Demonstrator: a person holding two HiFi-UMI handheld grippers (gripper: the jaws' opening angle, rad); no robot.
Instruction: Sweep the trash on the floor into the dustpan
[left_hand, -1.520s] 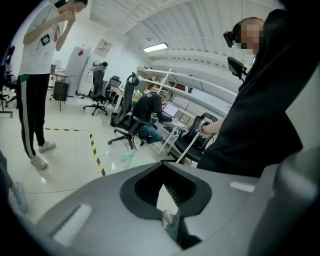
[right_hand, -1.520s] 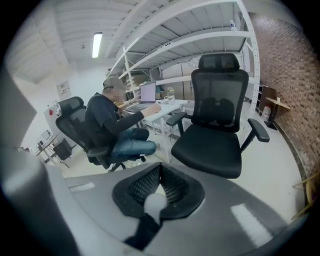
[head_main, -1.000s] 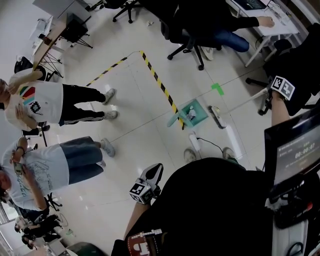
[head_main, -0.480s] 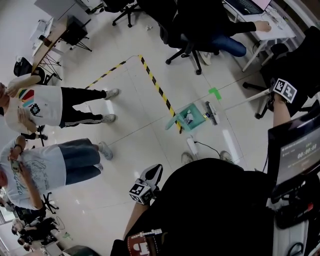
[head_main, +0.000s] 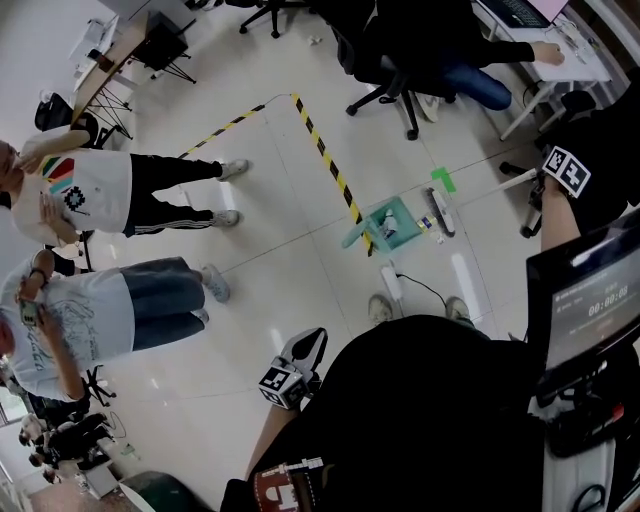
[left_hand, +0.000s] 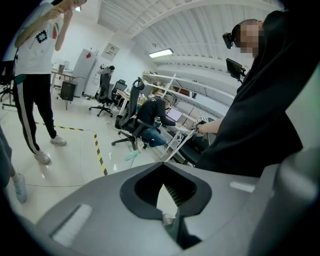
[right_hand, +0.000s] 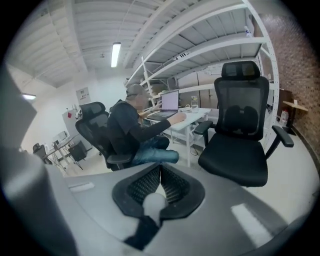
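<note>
A teal dustpan (head_main: 388, 222) lies on the pale floor beside the yellow-black tape, with white scraps of trash (head_main: 389, 230) in it. In the left gripper view the dustpan (left_hand: 131, 156) shows small and far off. Just right of the pan rests the broom's brush head (head_main: 437, 212). Its white handle (head_main: 500, 184) runs up to my right gripper (head_main: 535, 196) at the right edge. In the right gripper view the right gripper (right_hand: 160, 170) is shut on the white handle (right_hand: 154, 202), seen end-on. My left gripper (head_main: 312, 338) hangs low near my body; its jaws (left_hand: 162, 170) meet at the tips with nothing held.
Yellow-black floor tape (head_main: 325, 160) bends above the dustpan; a green tape mark (head_main: 443, 178) lies nearby. A white power strip (head_main: 392, 283) with a cable lies by my shoes (head_main: 380, 308). Two people stand at left (head_main: 150, 190). A seated person and office chairs (head_main: 400, 70) fill the top.
The head view has shifted a little. The brush head has crept slightly up the picture beside the dustpan. Both grippers keep about the same places in view.
</note>
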